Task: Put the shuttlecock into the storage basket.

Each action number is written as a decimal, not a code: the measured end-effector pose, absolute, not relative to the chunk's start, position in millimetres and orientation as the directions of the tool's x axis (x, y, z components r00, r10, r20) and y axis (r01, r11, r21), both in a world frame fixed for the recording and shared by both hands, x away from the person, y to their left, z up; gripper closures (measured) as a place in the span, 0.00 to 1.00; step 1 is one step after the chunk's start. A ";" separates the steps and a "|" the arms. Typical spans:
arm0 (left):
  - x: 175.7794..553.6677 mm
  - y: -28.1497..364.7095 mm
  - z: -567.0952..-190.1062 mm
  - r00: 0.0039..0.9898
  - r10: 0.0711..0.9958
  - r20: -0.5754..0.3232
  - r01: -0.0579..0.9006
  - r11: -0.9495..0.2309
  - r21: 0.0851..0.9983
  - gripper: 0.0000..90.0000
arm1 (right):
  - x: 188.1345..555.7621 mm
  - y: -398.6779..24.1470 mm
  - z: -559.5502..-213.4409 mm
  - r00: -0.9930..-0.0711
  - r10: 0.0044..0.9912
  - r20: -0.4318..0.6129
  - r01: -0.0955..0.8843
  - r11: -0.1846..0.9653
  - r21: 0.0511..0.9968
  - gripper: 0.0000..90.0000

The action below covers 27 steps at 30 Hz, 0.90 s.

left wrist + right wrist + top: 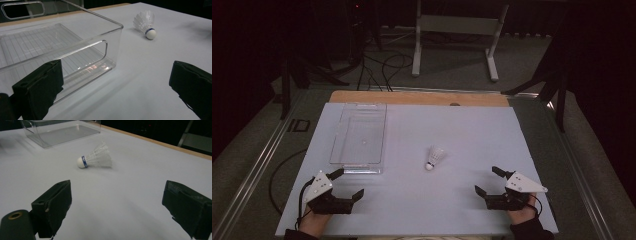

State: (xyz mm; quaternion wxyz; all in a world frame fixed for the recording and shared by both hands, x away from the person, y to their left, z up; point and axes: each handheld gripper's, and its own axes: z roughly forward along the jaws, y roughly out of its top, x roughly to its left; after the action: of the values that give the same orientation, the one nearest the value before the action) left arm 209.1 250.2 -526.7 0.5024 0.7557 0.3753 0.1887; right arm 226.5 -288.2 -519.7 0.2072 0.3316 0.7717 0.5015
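Right gripper view looks along two black jaws spread wide with nothing between them, bare white table (140, 195) under the gap, and the shuttlecock (96, 158) lying on its side ahead of them, cork toward the left of that view and feathers fanned to the right. Seen from the high view, the right gripper (492, 181) rests near the table's front edge, well apart from the shuttlecock (435, 158), which lies between the two grippers and just right of the clear plastic bin (359, 139). The left gripper (348, 183), jaws equally spread and empty, sits just in front of the bin's near wall (82, 53). My worry is the feathers: a pinch across the skirt could crush or bend them, and a low sweeping approach might nudge the light shuttlecock so it rolls round its cork and away. A careless left gripper could also shove the bin off its spot.
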 end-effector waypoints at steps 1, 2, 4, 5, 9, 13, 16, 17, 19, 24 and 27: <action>209.1 250.2 -526.7 0.647 0.757 -0.092 0.378 -0.214 0.901 0.00 | 226.5 -288.2 -519.7 -0.694 0.720 0.013 0.304 0.277 0.912 0.10; 209.1 250.3 -526.7 0.646 0.758 -0.092 0.378 -0.213 0.901 0.00 | 226.4 -288.2 -519.7 -0.696 0.718 0.018 0.307 0.275 0.911 0.10; 209.0 250.1 -526.9 0.643 0.760 -0.095 0.383 -0.211 0.899 0.00 | 226.6 -288.2 -519.7 -0.694 0.720 0.013 0.304 0.276 0.912 0.10; 209.0 250.1 -526.9 0.643 0.760 -0.095 0.383 -0.211 0.899 0.00 | 226.6 -288.2 -519.7 -0.694 0.720 0.013 0.304 0.276 0.912 0.10; 208.1 249.4 -526.0 0.642 0.762 -0.086 0.376 -0.214 0.902 0.00 | 226.6 -288.4 -519.6 -0.694 0.720 0.012 0.304 0.278 0.911 0.10; 207.6 249.4 -525.6 0.638 0.765 -0.089 0.380 -0.212 0.900 0.00 | 227.1 -288.1 -520.2 -0.696 0.718 0.013 0.308 0.282 0.909 0.10; 207.4 250.1 -525.2 0.638 0.764 -0.093 0.383 -0.210 0.900 0.00 | 227.6 -287.6 -520.6 -0.699 0.715 0.013 0.308 0.285 0.908 0.10; 207.1 250.3 -524.7 0.636 0.766 -0.092 0.381 -0.208 0.901 0.00 | 227.7 -287.0 -520.7 -0.700 0.714 0.008 0.306 0.290 0.907 0.10; 207.1 250.3 -524.3 0.635 0.767 -0.095 0.381 -0.203 0.902 0.00 | 227.2 -286.9 -520.3 -0.701 0.713 0.011 0.306 0.286 0.908 0.10; 207.2 250.6 -522.8 0.633 0.768 -0.095 0.382 -0.203 0.902 0.00 | 227.5 -287.4 -520.3 -0.701 0.713 0.016 0.307 0.281 0.909 0.10; 206.6 250.9 -520.8 0.630 0.770 -0.103 0.386 -0.196 0.902 0.00 | 227.7 -287.0 -520.2 -0.703 0.711 0.016 0.306 0.282 0.909 0.10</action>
State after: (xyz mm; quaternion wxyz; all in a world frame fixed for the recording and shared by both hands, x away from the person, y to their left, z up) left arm 206.6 250.9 -520.8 0.5035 0.7493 0.3857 0.1907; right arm 227.7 -287.0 -520.2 0.2021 0.3284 0.7746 0.5013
